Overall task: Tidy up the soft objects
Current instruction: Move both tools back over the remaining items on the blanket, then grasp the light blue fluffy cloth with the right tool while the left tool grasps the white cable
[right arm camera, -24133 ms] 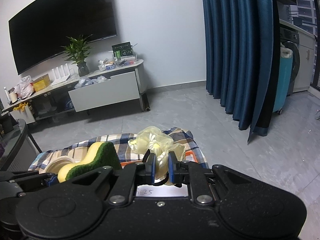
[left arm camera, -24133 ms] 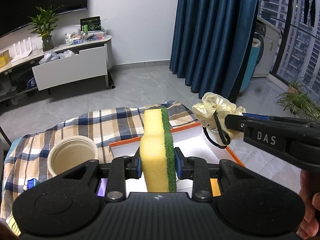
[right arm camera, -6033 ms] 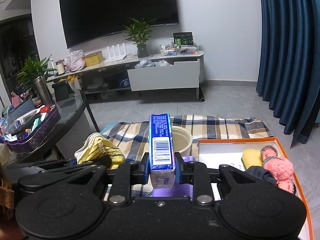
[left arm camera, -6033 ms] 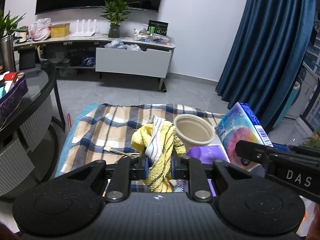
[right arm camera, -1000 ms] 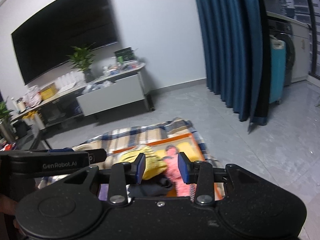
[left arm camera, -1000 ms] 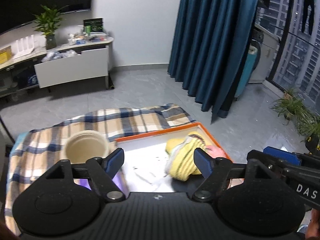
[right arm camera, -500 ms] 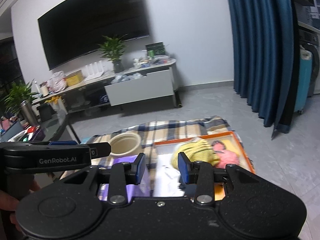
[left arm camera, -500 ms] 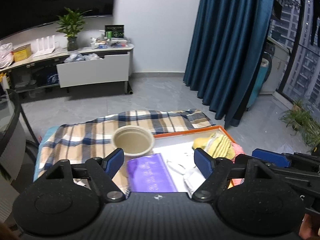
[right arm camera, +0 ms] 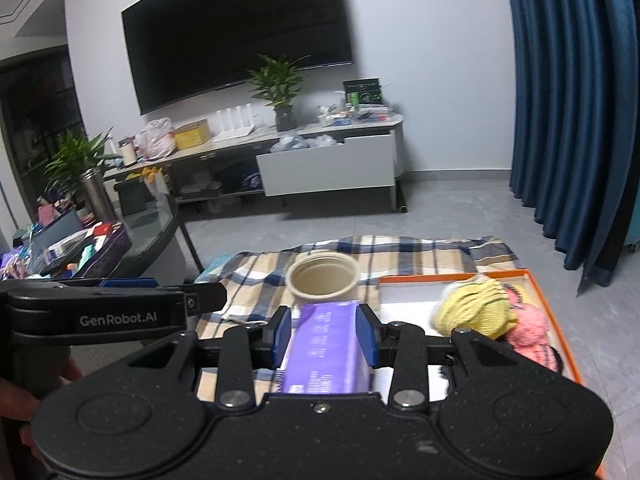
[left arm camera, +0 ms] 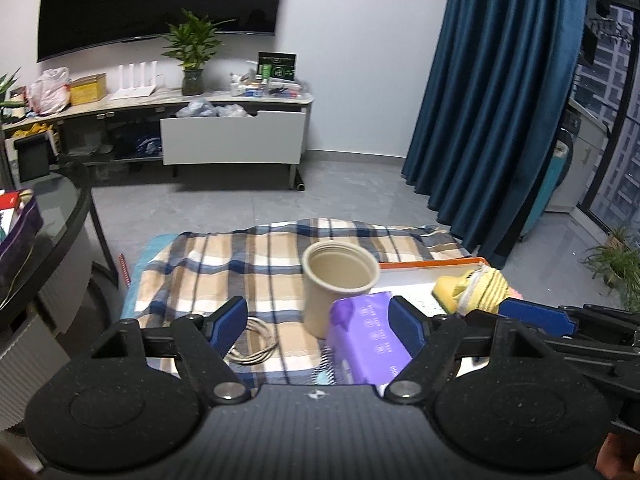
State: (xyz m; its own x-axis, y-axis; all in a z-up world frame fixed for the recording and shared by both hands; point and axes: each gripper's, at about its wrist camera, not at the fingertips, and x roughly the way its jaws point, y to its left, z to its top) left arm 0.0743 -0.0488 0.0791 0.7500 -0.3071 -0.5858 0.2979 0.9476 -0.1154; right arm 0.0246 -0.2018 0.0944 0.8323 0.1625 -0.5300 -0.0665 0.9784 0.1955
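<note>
Here, in the left wrist view, the left gripper stands spread wide and grasps nothing. A beige cup sits at twelve o'clock from it on the plaid cloth, a purple tissue pack at two o'clock, a coiled cable at nine o'clock.

In the right wrist view, the right gripper is parted, empty, the purple tissue pack below it. At three o'clock the orange-rimmed tray holds a yellow striped cloth touching a pink fluffy item.
</note>
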